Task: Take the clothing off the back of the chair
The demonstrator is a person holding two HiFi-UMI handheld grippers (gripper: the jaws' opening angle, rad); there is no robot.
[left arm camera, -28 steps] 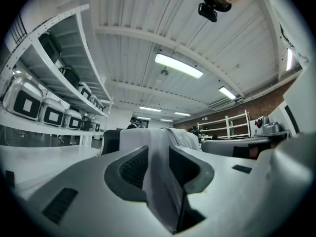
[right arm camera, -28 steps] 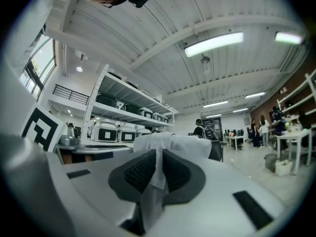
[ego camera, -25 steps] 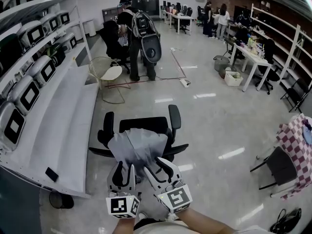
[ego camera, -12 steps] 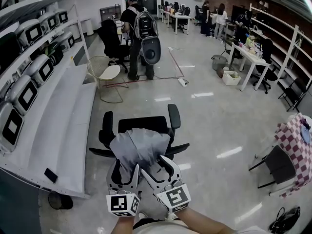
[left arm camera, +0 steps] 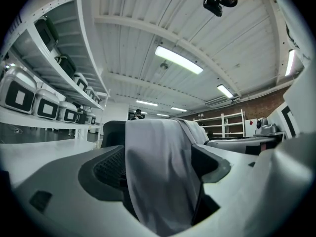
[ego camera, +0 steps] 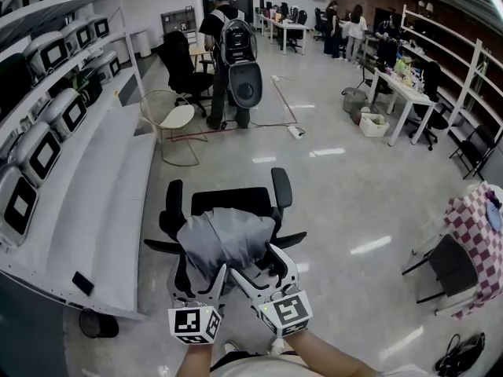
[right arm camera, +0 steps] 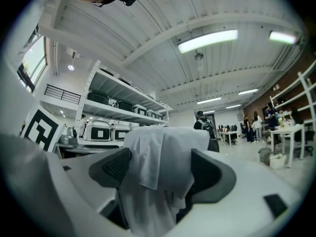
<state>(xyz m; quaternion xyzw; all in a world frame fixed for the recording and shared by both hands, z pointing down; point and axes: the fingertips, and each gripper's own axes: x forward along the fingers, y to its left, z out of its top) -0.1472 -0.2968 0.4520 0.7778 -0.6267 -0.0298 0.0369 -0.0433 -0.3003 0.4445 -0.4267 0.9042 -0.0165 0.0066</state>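
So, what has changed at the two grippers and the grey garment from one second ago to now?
The jaws of the left gripper and the right gripper have just been opening and now stand wide apart. The grey garment hangs loose between each pair, not clamped. Unchanged: both grippers are at the same place, and the garment is still draped over the back of the black chair.

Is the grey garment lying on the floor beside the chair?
No, the grey garment hangs draped over the back of the black chair.
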